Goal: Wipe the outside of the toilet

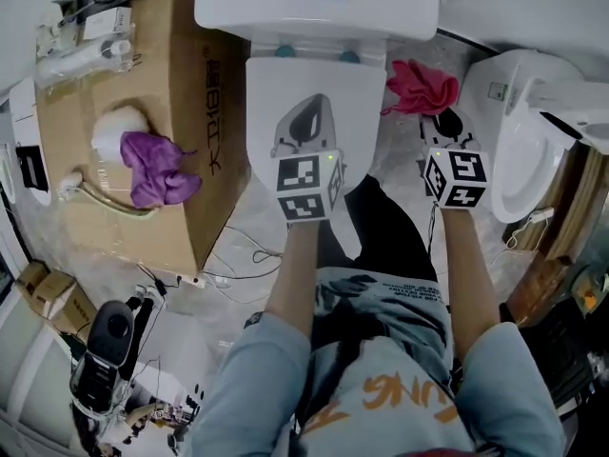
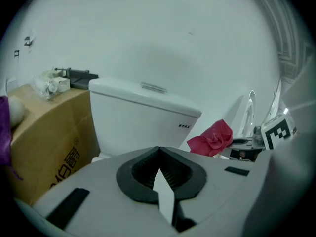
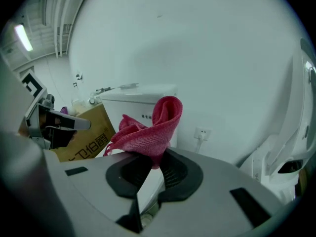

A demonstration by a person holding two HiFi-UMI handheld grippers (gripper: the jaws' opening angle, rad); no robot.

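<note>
Left gripper [image 2: 158,151] hovered over toilet [image 1: 285,84] lid, jaws pressed together, empty | right gripper [image 3: 154,158] pinched pink cloth [image 3: 148,130] — just right of the toilet | purple cloth [image 1: 157,169] lay on cardboard box [image 1: 205,93] — left.

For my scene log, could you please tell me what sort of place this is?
Probably a test or storage room rather than a home bathroom: a toilet stands between a second toilet and a cardboard box.

A cardboard box [image 1: 186,84] sits just left of the toilet [image 1: 314,8], with a cloth [image 1: 157,169] on top. A second toilet [image 1: 519,150] stands on the right. The right gripper [image 3: 155,157] holds a rag [image 1: 419,86] between the two toilets. The left gripper [image 2: 158,151] hangs over the lid [image 1: 314,76].
</note>
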